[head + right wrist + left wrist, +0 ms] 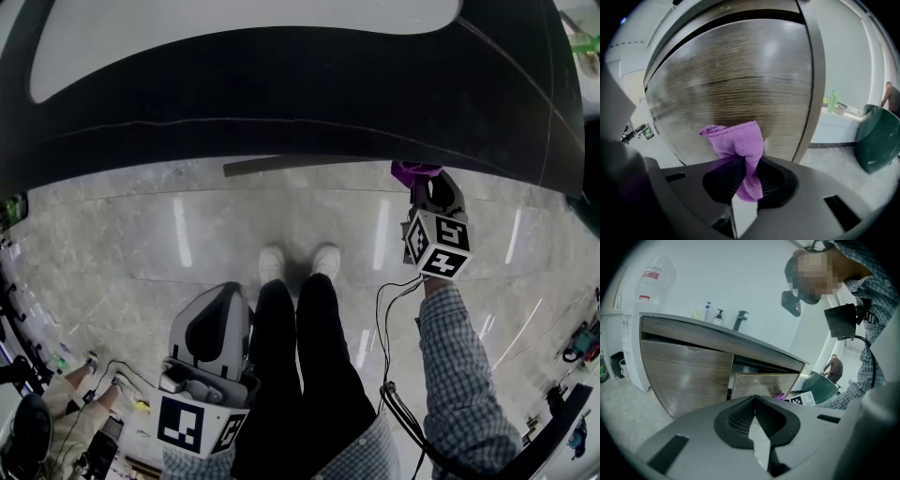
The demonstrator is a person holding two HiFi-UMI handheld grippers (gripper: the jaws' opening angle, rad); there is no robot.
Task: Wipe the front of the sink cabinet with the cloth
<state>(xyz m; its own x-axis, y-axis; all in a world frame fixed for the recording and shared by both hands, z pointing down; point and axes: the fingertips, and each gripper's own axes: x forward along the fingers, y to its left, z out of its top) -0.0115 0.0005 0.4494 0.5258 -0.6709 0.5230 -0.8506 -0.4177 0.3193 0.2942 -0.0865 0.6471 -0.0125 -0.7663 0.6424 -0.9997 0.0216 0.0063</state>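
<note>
The purple cloth (pixel 738 143) is clamped in my right gripper (pixel 746 165), which is shut on it and holds it close against the wood-grain front of the sink cabinet (pixel 740 79). In the head view the right gripper (pixel 427 185) and the cloth (pixel 413 172) are tucked under the dark countertop edge (pixel 300 131). My left gripper (pixel 228 292) hangs low by the person's left leg, away from the cabinet. In the left gripper view its jaws (pixel 754 403) are shut on nothing and face the cabinet front (pixel 689 376); the cloth (pixel 778 394) peeks out beyond them.
A faucet (pixel 739 319) and pump bottles (pixel 708 311) stand on the counter. The person's legs and white shoes (pixel 298 262) stand on the grey tile floor. Cables (pixel 384 337) trail from the right gripper. A green bottle (pixel 831 101) sits on a ledge to the right.
</note>
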